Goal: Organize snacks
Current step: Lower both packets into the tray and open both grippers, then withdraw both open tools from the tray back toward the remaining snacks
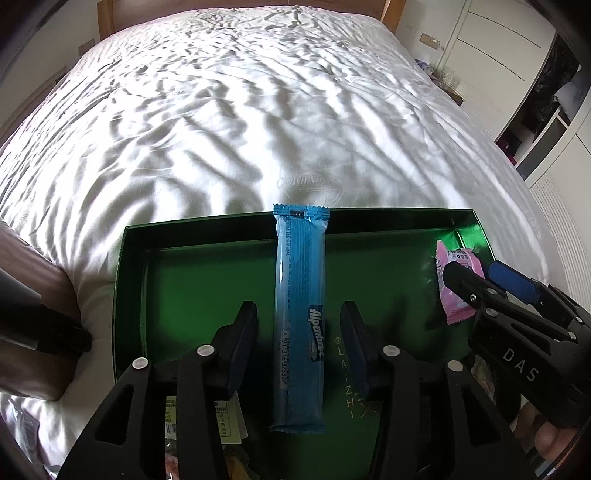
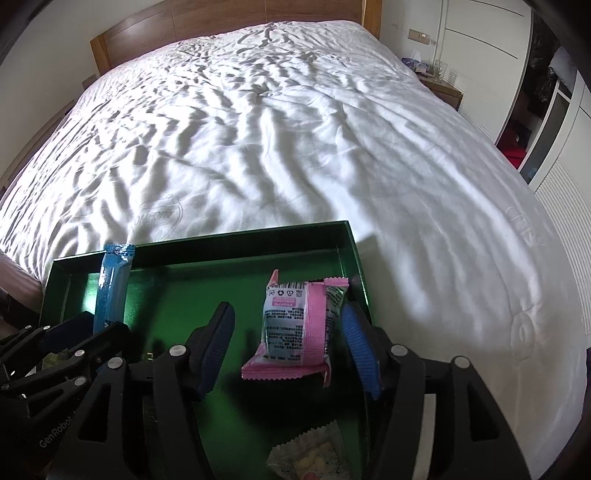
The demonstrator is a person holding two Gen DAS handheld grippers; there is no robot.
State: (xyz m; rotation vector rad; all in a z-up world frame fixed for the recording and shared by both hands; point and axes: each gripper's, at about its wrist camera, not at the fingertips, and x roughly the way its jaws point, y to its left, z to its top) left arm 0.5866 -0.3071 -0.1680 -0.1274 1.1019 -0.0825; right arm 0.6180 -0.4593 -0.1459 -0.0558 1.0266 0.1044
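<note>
A: Black fingers of the left gripper (image 1: 299,332) fill the bottom of the left wrist view, spread apart with the blue snack bar (image 1: 300,317) lying between them, touching neither pad.

B: Where does the bar sit?

A: It lies lengthwise in the green tray (image 1: 207,284), its far crimped end propped on the tray's far wall. Its label reads "Alpenliebe".

B: And the right gripper (image 2: 288,328)?

A: Its fingers are spread too, on either side of the pink snack packet (image 2: 295,325). The right pad, ribbed blue, is just beside the packet's edge; I cannot tell whether it touches. The left pad stands clear.

B: Where is the packet?

A: In the tray's far right corner area, back side up with a barcode and small print showing.

B: Anything else?

A: 1 clear wrapped sweet (image 2: 314,454) lies nearer the camera on the tray floor in the right wrist view. The tray rests on a bed (image 1: 258,110) with a wrinkled white cover, and a wooden headboard (image 2: 221,22) stands at the far end.
</note>
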